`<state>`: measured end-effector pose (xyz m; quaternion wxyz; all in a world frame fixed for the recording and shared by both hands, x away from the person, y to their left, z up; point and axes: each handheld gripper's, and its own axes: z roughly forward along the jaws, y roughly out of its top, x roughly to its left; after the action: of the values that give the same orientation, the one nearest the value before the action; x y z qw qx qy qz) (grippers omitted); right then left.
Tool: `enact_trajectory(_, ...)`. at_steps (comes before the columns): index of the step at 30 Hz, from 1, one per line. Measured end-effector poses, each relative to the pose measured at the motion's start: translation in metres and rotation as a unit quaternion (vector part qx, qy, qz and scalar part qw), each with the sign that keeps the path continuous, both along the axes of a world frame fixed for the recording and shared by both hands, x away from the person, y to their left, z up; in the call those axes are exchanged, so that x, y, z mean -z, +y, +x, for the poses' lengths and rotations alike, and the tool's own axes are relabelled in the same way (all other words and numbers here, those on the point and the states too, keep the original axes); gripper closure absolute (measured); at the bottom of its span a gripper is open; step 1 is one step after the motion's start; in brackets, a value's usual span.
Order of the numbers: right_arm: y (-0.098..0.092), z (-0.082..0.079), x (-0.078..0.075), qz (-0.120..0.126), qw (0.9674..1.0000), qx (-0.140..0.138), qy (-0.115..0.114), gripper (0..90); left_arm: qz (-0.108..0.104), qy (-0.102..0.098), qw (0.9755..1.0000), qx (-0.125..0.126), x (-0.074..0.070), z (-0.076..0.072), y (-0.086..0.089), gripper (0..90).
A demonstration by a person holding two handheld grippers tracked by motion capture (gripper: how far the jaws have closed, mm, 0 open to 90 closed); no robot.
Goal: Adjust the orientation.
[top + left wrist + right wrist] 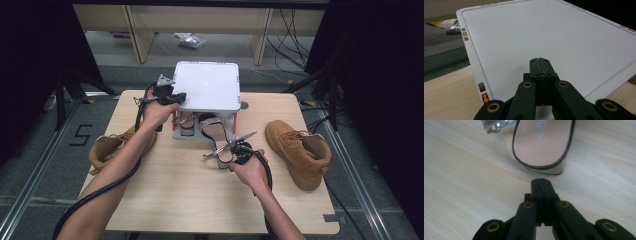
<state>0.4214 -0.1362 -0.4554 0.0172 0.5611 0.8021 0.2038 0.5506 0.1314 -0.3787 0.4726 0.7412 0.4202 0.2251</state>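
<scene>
A white shoe rack [207, 85] stands at the back of the wooden table. Under its top shelf [549, 32] sit two heeled sandals. One sandal [186, 122] stays tucked under the shelf. The other sandal [214, 131] pokes out toward me, its heel end [542, 147] just ahead of my right gripper [541, 181]. That gripper [223, 159] is shut with nothing between its jaws, low over the table and short of the heel. My left gripper [179, 97] is shut and empty too, its tips [541, 61] over the near left part of the white shelf.
A tan boot [107, 147] lies at the table's left edge, partly behind my left forearm. Another tan boot [300, 150] lies on its side at the right. Cables trail from both grippers. Bare table [185, 200] stretches toward me.
</scene>
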Motion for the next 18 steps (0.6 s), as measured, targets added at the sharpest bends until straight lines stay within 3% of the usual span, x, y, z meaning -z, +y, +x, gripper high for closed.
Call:
enact_trajectory(2,0.001,0.002,0.004,-0.016,0.9998,0.000,-0.012,90.0,-0.006,-0.002,1.0000,-0.001,0.001,0.000,0.000,89.9)
enact_trajectory(8,0.007,0.006,0.008,-0.015,0.9998,0.002,-0.014,90.0,-0.003,0.000,1.0000,-0.001,0.000,0.000,0.000,90.0)
enact_trajectory(9,0.007,0.007,0.009,-0.026,0.9996,0.001,-0.013,90.0,-0.009,-0.002,1.0000,-0.002,0.001,0.000,-0.001,90.0)
enact_trajectory(18,0.015,0.007,0.009,-0.007,0.9999,-0.004,-0.014,90.0,-0.006,-0.003,1.0000,0.000,0.001,0.000,-0.001,90.0)
